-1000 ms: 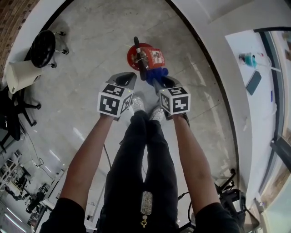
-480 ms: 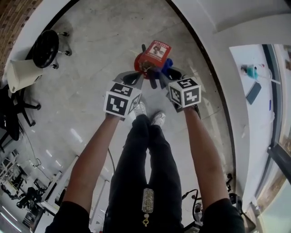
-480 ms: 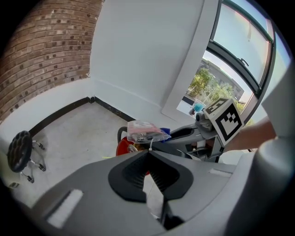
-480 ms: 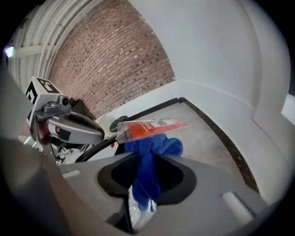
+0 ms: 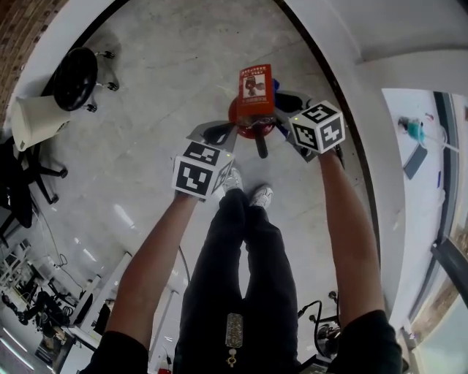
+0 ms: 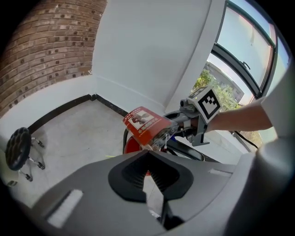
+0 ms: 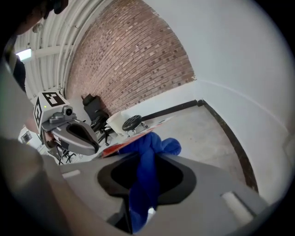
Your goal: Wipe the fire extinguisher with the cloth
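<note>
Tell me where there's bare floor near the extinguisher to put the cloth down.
Bare floor runs between the stool and the fire extinguisher, and on beyond it toward the wall. It is crowded at the extinguisher itself: the left hand-held gripper, the right hand-held gripper with the cloth, and the person's shoes all sit close by.

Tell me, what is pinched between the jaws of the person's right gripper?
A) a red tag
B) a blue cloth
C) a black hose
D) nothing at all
B: the right gripper view shows the right gripper with its jaws clamped on a blue cloth that bunches out past their tips.
</note>
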